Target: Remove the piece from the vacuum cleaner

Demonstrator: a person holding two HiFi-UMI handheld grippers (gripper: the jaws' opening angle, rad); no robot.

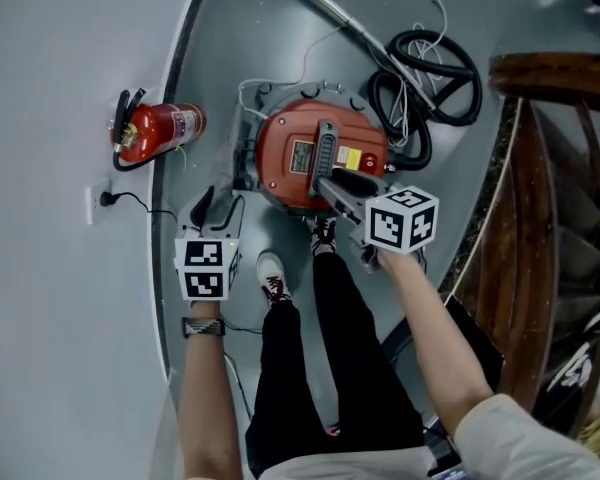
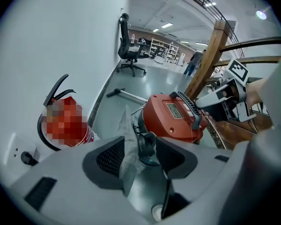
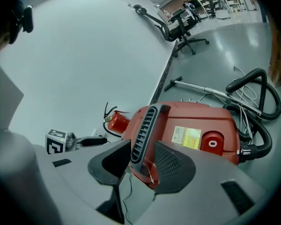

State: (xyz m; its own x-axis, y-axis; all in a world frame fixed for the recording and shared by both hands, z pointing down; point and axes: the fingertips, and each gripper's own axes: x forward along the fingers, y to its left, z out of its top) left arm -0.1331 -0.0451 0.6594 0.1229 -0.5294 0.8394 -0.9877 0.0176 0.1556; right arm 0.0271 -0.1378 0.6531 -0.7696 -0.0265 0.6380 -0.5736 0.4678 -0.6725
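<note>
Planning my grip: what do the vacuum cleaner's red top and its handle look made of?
The red top looks like moulded plastic, glossy, with soft highlights. The handle looks like dark-grey plastic, matte, ribbed along its length.

On my head view the vacuum at centre has a glossy red plastic shell, and its handle is matt grey ribbed plastic. At one o'clock the hose looks like black rubbery plastic. The wand at twelve is smooth bright metal. The extinguisher at ten is shiny red painted metal. The floor is smooth grey with a soft sheen, and the wall is matt white. At three, the railing is polished dark wood. My right gripper is matt grey plastic with rough, mesh-grained black pads. Crinkled translucent film shows at six in the left gripper view.
</note>
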